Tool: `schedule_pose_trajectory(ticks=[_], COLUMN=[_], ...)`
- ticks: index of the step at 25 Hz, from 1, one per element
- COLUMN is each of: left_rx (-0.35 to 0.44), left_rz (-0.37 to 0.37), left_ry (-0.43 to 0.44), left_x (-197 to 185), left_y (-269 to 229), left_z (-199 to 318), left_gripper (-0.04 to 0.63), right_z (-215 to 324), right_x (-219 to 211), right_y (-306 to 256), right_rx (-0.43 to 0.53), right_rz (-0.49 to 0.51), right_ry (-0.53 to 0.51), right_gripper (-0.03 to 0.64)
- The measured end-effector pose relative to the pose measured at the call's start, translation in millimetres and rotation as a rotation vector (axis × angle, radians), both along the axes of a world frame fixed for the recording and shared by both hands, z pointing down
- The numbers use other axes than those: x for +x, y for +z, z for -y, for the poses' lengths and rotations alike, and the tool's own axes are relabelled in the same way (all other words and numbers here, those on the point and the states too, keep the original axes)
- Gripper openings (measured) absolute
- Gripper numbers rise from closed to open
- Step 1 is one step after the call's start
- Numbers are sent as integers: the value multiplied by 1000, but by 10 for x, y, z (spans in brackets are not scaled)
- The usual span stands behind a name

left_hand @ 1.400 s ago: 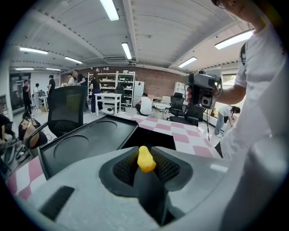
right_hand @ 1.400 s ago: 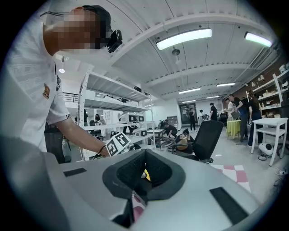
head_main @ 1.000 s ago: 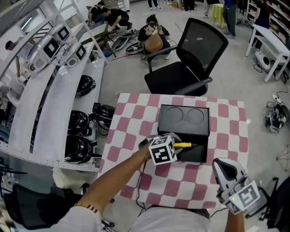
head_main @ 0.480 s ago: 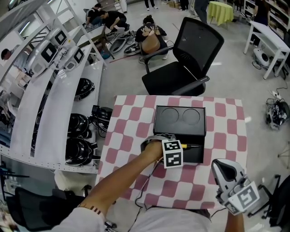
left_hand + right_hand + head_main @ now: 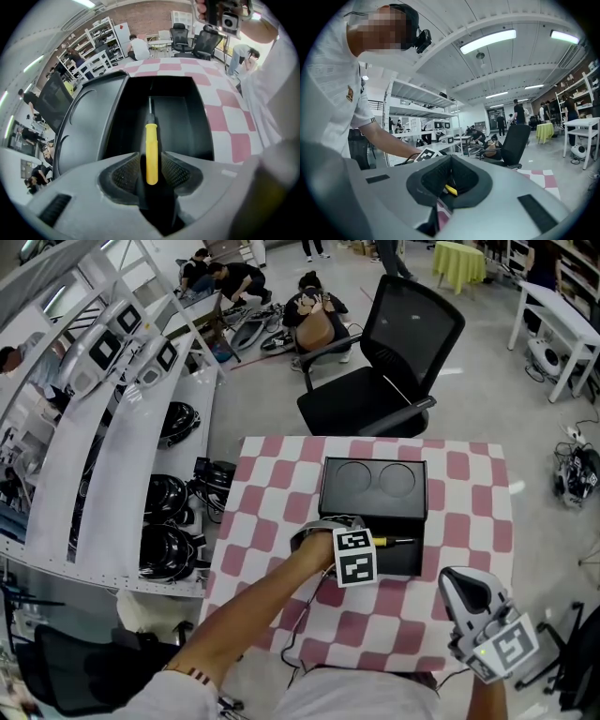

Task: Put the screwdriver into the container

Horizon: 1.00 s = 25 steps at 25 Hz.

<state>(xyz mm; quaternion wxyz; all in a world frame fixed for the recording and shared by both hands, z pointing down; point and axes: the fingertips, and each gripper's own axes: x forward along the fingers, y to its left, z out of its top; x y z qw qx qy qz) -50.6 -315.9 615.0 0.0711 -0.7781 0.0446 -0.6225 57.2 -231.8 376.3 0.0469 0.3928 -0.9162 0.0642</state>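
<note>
The yellow-handled screwdriver (image 5: 385, 541) (image 5: 151, 154) points into the open front compartment of the black container (image 5: 373, 508) (image 5: 91, 136) on the checked table. My left gripper (image 5: 369, 545) (image 5: 151, 177) aims steeply down over that compartment. Its jaws have just been opening, and the handle now stands between the pads with a dark gap on each side. In the head view its marker cube hides the fingers. My right gripper (image 5: 469, 590) (image 5: 446, 188) hovers near the table's front right corner, level, shut and with nothing in it.
The container's back half is a lid with two round recesses (image 5: 377, 479). A black office chair (image 5: 398, 357) stands beyond the pink-checked table (image 5: 281, 521). White racks with black coiled gear (image 5: 164, 493) run along the left. People crouch on the floor far back.
Over the second the left gripper tipped from slanted to steeply downward and sank toward the compartment with the screwdriver. The right gripper stayed put.
</note>
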Motion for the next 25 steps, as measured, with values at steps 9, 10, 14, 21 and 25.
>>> schedule_pose_trajectory(ticks=[9, 10, 14, 21, 25], left_rx=[28, 34, 61, 176, 190], left_rz=[-234, -302, -589, -1048, -1297], left_ry=[-136, -168, -300, -397, -403], left_x=[-54, -34, 12, -5, -5], left_y=[-443, -570, -1126, -2194, -2731], left_z=[-30, -34, -55, -206, -427], left_gripper=[155, 155, 150, 98, 63], right_z=[-3, 4, 31, 51, 19], right_x=[-21, -35, -100, -194, -232], right_y=[-20, -34, -115, -357, -578], right_rx=[9, 13, 33, 90, 129], right_rz=[1, 1, 0, 18, 58], right_ry=[-19, -24, -47, -87, -114], right_gripper=[11, 11, 11, 11, 11])
